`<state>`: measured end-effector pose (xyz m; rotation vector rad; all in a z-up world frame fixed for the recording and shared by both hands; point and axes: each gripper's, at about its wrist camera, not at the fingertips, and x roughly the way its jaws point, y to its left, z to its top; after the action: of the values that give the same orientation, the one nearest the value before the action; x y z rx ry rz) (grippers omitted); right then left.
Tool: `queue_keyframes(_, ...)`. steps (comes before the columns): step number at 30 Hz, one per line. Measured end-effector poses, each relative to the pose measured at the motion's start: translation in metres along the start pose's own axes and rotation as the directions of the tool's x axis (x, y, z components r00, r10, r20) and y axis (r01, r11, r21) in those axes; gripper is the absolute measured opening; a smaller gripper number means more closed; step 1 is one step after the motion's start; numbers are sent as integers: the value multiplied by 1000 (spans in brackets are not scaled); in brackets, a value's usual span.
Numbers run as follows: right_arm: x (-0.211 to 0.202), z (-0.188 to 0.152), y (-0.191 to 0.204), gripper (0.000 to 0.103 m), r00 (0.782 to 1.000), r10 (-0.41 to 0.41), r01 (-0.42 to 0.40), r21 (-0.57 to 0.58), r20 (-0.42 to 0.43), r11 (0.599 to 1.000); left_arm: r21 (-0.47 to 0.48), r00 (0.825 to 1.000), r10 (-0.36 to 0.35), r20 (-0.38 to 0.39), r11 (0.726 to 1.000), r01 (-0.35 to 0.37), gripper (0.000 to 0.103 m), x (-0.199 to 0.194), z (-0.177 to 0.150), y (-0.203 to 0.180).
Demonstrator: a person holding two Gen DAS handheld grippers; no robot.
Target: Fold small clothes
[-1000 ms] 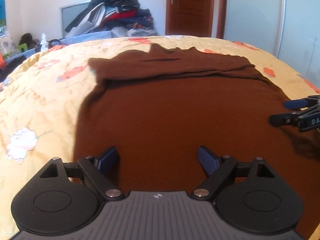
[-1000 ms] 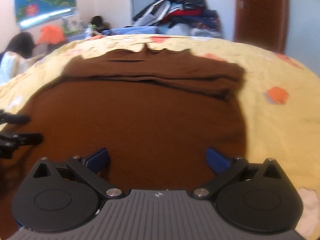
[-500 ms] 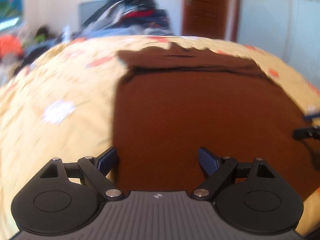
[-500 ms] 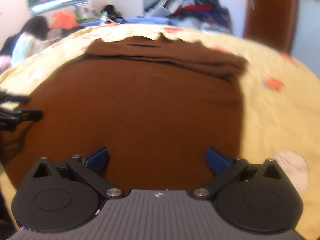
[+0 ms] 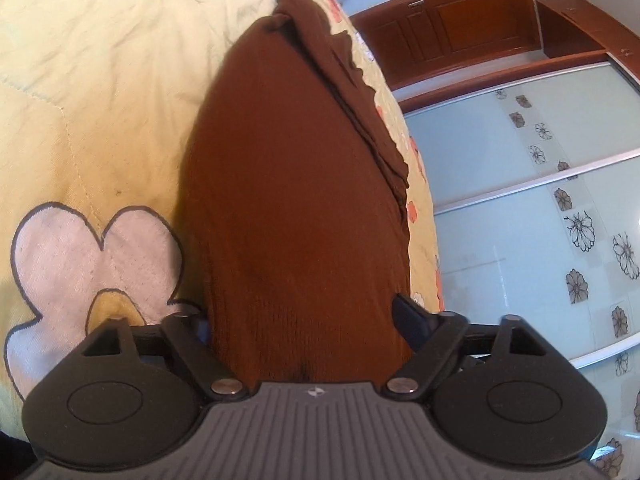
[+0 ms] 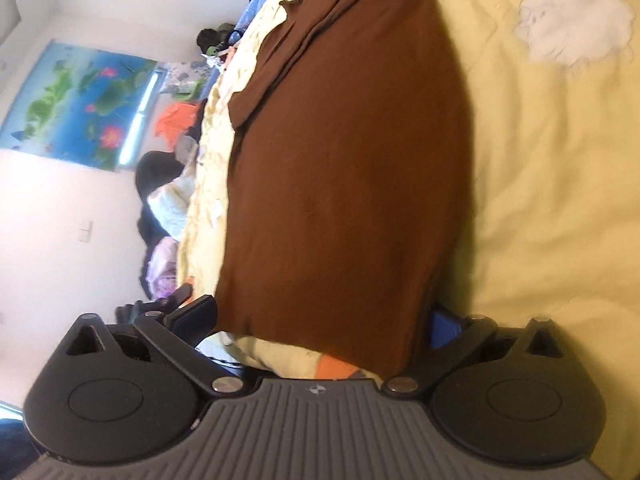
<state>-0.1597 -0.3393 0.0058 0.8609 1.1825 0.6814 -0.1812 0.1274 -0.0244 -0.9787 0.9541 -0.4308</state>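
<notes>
garment: I'm looking at a plain brown sweater (image 5: 296, 200), knit texture showing close to the lens, lying flat on the bed (image 5: 92, 92).
direction: its long axis runs straight away from both cameras; the near hem sits at the fingers, the far end with the collar and folded-in sleeves points to the far side of the bed.
look: dark brown, mostly smooth; the far part is doubled over itself in a few layered ridges. Both views are rolled sideways, so the bed looks tilted.
left gripper (image 5: 304, 320): fingers spread wide, straddling the near edge of the sweater, one finger on each side of the fabric. Not pinching anything that I can see.
right gripper (image 6: 320, 320): same deal, fingers wide apart around the near hem, blue pad (image 6: 442, 326) peeking out beside the cloth.
bed cover: yellow quilt with a pale flower patch (image 5: 92, 264) just left of the sweater.
</notes>
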Motion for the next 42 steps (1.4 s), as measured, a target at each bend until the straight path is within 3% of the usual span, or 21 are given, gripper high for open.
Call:
queue_keyframes(2,-4,-3,-1,91,1000,9,-10,31,25,999,2,999,41,-23,999,-41,39,4,1,0)
queue_keyframes(4,-9,-6,-6,59,999,-8,6,44,34,999,8,997,75,-27,997,-75,26,4,1,2)
queue_keyframes(5,-9,-8,-10,47,999,-21,19,55,30,998,2,997,78,-27,997,-78,24,1,1,4)
queue_keyframes(6,-9,-9,-15,26,999,-38,36,69,23,997,4,996,88,-23,996,-88,18,0,3,1)
queue_keyframes(7,-12,-10,-19,13,998,-56,54,80,21,995,24,994,110,-23,994,-109,5,-1,2,-2)
queue_keyframes(10,-16,-16,-19,13,998,-47,44,74,38,996,121,995,103,12,987,-104,4,-12,-1,-21)
queue_keyframes(12,-24,-20,-9,13,997,-38,36,28,71,999,184,988,148,50,971,-155,4,-19,-3,-30)
queue_keyframes(14,-29,-23,-18,13,994,-70,66,45,78,997,192,973,227,33,954,-229,4,-16,-3,-20)
queue_keyframes(15,-29,-26,-26,7,991,-113,110,54,68,992,181,969,246,24,952,-246,4,-14,-3,-13)
queue_keyframes(17,-27,-27,-37,11,994,-71,63,100,81,993,157,975,221,21,962,-221,5,-16,-2,-10)
queue_keyframes(20,-26,-26,-32,40,996,-41,32,110,79,993,150,980,197,-8,970,-193,15,-14,-2,-9)
queue_keyframes(21,-24,-25,-29,54,997,-15,6,105,80,994,121,985,173,-13,978,-171,19,-13,0,-7)
queue_keyframes(23,-17,-21,-22,62,997,5,-13,101,78,995,71,992,124,-16,990,-123,39,-8,3,-6)
queue_keyframes(26,-9,-11,-16,54,998,-18,12,91,65,996,88,992,127,-10,988,-126,40,-1,5,-12)
queue_keyframes(27,-6,-8,-15,36,998,-31,26,86,57,996,111,989,145,-14,983,-143,39,1,6,-16)
queue_keyframes(28,-7,-6,-16,13,997,-57,54,74,47,996,142,985,172,-19,976,-168,21,2,6,-22)
queue_keyframes(29,-3,-3,-16,14,996,-82,79,61,33,995,180,980,196,-26,966,-188,5,4,8,-28)
queue_keyframes(32,-3,4,-13,14,997,-63,61,37,36,997,238,984,181,-7,956,-174,5,4,18,-44)
queue_keyframes(36,-6,35,8,14,992,35,-33,-13,117,999,288,995,72,65,953,-88,5,5,60,-70)
queue_keyframes(40,-4,105,30,14,959,163,-148,-83,231,986,362,987,-36,154,932,-23,5,30,131,-102)
queue_keyframes(42,-1,151,36,14,936,198,-170,-118,290,978,394,976,-58,211,919,-31,5,50,174,-118)
